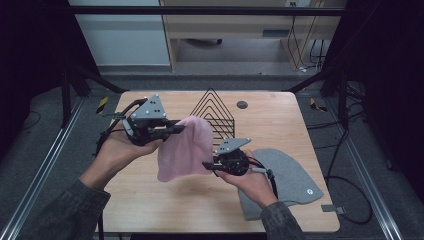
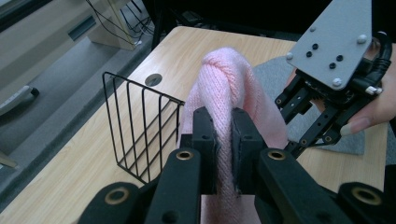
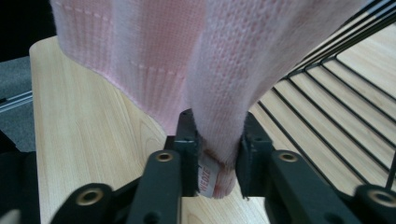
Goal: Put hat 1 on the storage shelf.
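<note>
A pink knit beanie [image 1: 182,147] hangs in the air over the middle of the wooden table [image 1: 150,200]. My left gripper [image 1: 181,127] is shut on its upper left edge, with the knit [image 2: 233,93] pinched between the jaws [image 2: 223,144]. My right gripper [image 1: 209,165] is shut on the lower right edge, where the fabric [image 3: 187,60] and a small label [image 3: 208,179] sit between the jaws. A grey beanie [image 1: 290,180] lies flat on the table under my right hand.
A black wire rack [image 1: 214,112] stands on the table just behind the pink beanie [image 2: 140,126] [image 3: 336,93]. A round cable hole [image 1: 242,104] sits at the back of the tabletop. Cables trail on the floor at the right.
</note>
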Available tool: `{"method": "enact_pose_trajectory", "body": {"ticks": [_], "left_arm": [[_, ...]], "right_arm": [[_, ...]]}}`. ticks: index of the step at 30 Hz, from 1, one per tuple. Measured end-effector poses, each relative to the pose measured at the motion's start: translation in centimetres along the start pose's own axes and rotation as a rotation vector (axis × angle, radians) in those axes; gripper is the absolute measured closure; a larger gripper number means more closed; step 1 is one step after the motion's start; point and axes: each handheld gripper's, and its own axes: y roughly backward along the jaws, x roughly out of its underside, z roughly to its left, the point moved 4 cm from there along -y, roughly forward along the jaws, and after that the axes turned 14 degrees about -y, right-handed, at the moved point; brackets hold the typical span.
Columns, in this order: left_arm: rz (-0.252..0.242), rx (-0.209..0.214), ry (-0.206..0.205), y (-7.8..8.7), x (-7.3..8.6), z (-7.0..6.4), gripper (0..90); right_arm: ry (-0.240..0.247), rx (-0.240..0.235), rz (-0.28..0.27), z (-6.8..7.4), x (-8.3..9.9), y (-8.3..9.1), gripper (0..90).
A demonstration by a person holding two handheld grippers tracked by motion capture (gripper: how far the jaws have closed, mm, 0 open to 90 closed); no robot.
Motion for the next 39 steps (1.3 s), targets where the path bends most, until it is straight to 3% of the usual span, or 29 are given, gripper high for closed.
{"method": "enact_pose_trajectory", "body": {"ticks": [10,23,26,34,39], "left_arm": [[-0.03,-0.013,0.016,0.8,-0.2,1.7,82.4],[-0.061,-0.039,0.048,1.2,-1.2,5.6,82.1],[-0.073,-0.04,0.067,1.1,-1.2,6.1,82.1],[-0.051,-0.049,0.061,0.6,-1.3,7.0,82.1],[-0.059,-0.077,0.07,0.2,-1.4,7.7,82.1]], "right_arm": [[-0.005,-0.014,-0.032,0.0,-1.6,1.0,80.5],[0.03,0.016,-0.025,-0.6,-6.5,2.4,81.3],[0.039,0.012,-0.028,-0.7,-7.4,2.5,81.3],[0.038,0.015,-0.021,-1.2,-8.1,2.1,81.3],[0.034,0.025,-0.04,-1.8,-9.0,2.3,81.2]]}}
